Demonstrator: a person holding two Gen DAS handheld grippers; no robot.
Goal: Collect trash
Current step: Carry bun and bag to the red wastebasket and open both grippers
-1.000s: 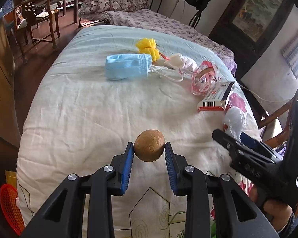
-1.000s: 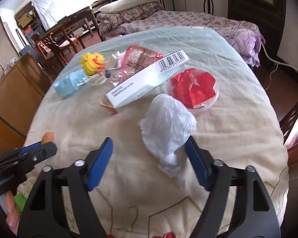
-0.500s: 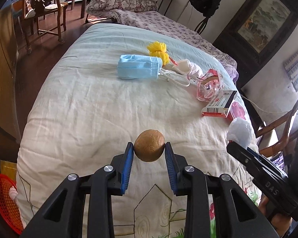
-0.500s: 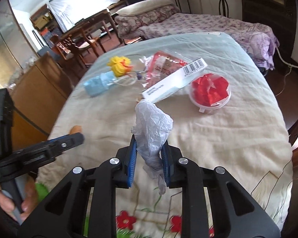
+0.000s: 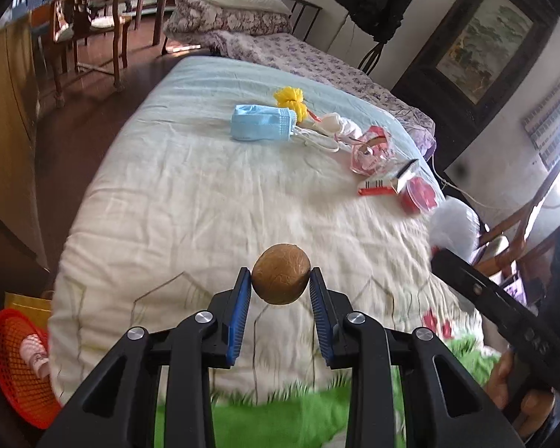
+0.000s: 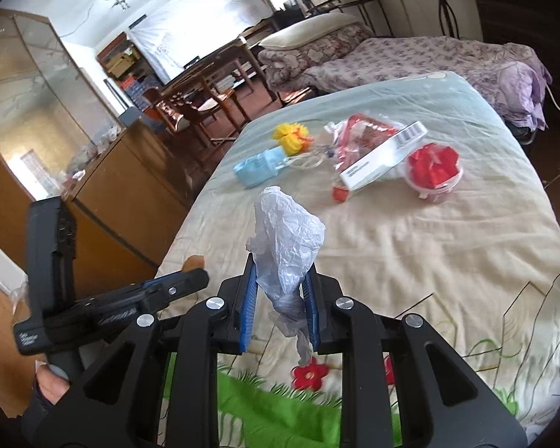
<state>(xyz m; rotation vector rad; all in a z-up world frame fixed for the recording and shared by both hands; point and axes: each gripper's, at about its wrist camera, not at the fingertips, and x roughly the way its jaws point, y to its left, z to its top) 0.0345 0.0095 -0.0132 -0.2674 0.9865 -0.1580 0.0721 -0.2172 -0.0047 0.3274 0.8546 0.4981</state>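
My left gripper (image 5: 280,280) is shut on a brown round nut-like ball (image 5: 281,279) and holds it above the near end of the cloth-covered table (image 5: 190,201). My right gripper (image 6: 282,272) is shut on a crumpled white plastic bag (image 6: 285,239), lifted off the cloth. On the table lie a blue face mask (image 5: 261,123), a yellow pompom (image 5: 291,99), a pink wrapper (image 5: 369,149), a white box (image 6: 382,156) and a red-filled plastic cup (image 6: 435,166). A red basket (image 5: 16,366) stands on the floor at the lower left.
A wooden cabinet (image 6: 127,194) runs along the table's left side. Wooden chairs (image 5: 89,33) and a bed with purple bedding (image 5: 298,56) stand beyond the table. Another chair (image 5: 511,231) stands at the right. The left gripper also shows in the right wrist view (image 6: 190,278).
The right gripper closed on the white bag and lifted it off the cloth. Both grippers pulled back toward the near end of the table, the left still holding the brown ball.
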